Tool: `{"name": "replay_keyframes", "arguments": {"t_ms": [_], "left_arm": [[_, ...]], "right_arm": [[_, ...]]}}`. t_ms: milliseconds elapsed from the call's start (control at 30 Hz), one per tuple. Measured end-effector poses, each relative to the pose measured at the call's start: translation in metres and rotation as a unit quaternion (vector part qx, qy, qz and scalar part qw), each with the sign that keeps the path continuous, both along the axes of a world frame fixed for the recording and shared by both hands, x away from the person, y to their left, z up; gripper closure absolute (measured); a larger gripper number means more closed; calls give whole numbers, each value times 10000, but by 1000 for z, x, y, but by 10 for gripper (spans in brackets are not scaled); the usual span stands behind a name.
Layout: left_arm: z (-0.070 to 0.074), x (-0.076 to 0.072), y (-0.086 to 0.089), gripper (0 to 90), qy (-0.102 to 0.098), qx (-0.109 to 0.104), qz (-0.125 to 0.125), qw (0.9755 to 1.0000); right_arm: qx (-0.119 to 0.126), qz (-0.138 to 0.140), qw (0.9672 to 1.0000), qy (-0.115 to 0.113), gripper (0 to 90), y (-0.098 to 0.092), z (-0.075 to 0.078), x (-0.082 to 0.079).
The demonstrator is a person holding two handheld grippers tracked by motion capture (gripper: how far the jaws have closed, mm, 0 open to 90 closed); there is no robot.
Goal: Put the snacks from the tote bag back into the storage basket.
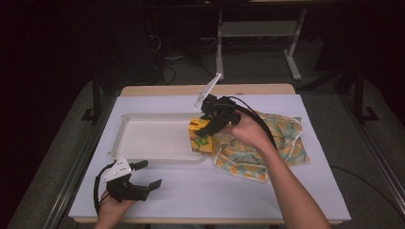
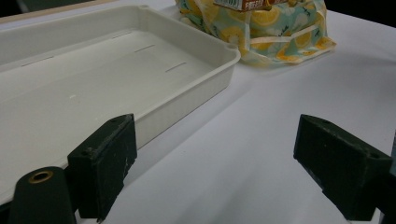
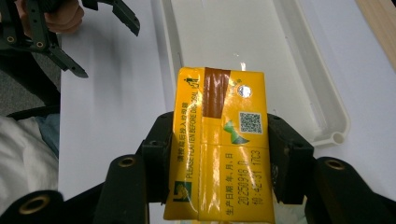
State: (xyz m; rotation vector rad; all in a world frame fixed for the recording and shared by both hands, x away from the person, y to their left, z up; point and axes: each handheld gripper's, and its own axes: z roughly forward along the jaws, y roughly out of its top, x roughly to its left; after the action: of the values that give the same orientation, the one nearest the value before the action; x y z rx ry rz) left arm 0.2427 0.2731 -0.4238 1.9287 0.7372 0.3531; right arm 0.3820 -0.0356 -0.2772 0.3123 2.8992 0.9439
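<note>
Right claw (image 3: 219, 158) is pinching the yellow drink carton (image 3: 222, 144) over the white tray (image 1: 143, 138)'s right end; I'd lower it flat before releasing. Left claw (image 1: 145, 175) sits spread near the table's front-left corner.

Bright table, dark surroundings.
Overhead light glares on the yellow carton (image 3: 223, 140); the near jaws blur softly; the room beyond stays murky.

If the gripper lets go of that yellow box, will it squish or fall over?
The yellow carton looks stiff: its faces stay flat between the right gripper fingers. Its glossy skin may be a bit slippery. It's tall and narrow, so stood on end in the white tray it could probably tip.
</note>
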Motion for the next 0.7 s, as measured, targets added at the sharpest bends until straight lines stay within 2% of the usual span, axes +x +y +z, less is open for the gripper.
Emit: {"name": "replay_keyframes", "arguments": {"t_ms": [700], "left_arm": [[0,0,0,132,1,-4,-17,10000]], "right_arm": [[48,261,9996,25,496,22,-3,4]]}}
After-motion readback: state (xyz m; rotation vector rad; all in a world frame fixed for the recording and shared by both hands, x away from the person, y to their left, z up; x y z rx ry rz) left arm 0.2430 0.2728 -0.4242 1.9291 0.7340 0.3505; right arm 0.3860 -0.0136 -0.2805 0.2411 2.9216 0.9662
